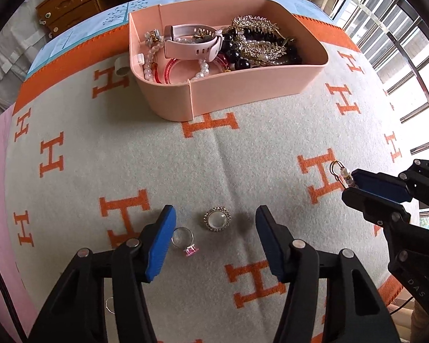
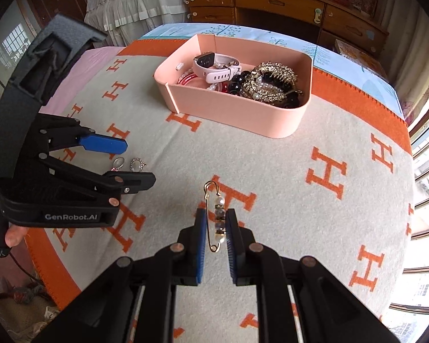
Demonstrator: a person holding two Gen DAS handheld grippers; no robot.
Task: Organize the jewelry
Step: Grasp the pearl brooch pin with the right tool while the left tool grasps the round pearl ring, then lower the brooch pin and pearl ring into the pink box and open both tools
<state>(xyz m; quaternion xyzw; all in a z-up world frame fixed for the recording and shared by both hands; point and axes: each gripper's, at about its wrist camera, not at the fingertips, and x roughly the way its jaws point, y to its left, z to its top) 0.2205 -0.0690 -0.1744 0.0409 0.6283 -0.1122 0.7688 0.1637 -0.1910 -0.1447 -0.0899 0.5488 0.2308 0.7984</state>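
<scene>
A pink open box [image 1: 243,91] [image 2: 237,114] at the far side holds a pink watch [image 1: 191,43] [image 2: 214,68], pearl strands, black beads and gold hair clips [image 1: 257,37]. My left gripper [image 1: 214,223] [image 2: 134,161] is open low over the blanket, with a round pearl brooch [image 1: 217,219] [image 2: 136,165] and a pink-stone ring [image 1: 186,241] [image 2: 117,163] between its fingers. My right gripper [image 2: 216,214] [image 1: 349,183] is shut on a gold beaded pin [image 2: 217,217] [image 1: 341,171], just above the blanket.
A grey blanket with orange H letters [image 1: 243,157] [image 2: 271,171] covers the bed. A small white ring [image 1: 121,67] lies left of the box. A wooden dresser [image 2: 271,3] stands behind, and windows [image 1: 400,43] are to the right.
</scene>
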